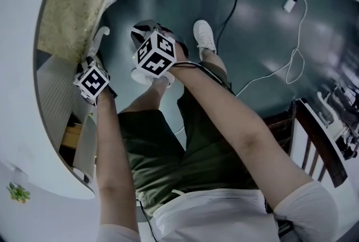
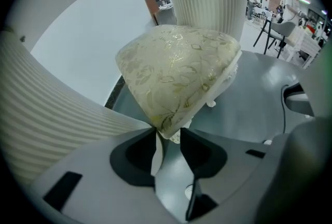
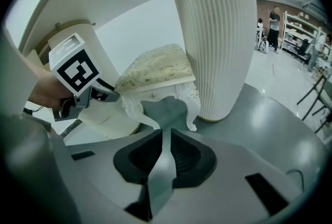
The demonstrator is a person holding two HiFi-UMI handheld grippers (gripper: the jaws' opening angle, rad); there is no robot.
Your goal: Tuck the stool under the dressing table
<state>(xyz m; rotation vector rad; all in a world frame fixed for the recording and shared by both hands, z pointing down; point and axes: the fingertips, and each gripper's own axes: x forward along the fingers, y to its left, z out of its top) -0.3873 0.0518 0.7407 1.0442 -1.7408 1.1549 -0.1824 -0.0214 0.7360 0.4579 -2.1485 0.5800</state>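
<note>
The stool has a cream patterned cushion (image 1: 70, 19) and carved white legs (image 3: 189, 106). It stands between the ribbed white pedestals (image 3: 218, 36) of the dressing table (image 1: 33, 140), partly under its top. My left gripper (image 2: 168, 134) is at the stool's near corner, with its jaws closed on the cushion's trimmed corner (image 2: 171, 127). In the right gripper view the left gripper (image 3: 111, 94) meets that same corner. My right gripper (image 3: 165, 132) hangs in front of the stool over the grey floor. Only a thin gap shows between its jaws and nothing is in it.
A white charger and cable (image 1: 291, 0) trail over the dark floor at the far right. A dark wooden frame (image 1: 314, 134) stands at the right. The person's white shoes (image 1: 205, 36) are just beside the stool. A small plant (image 1: 19, 193) sits on the tabletop.
</note>
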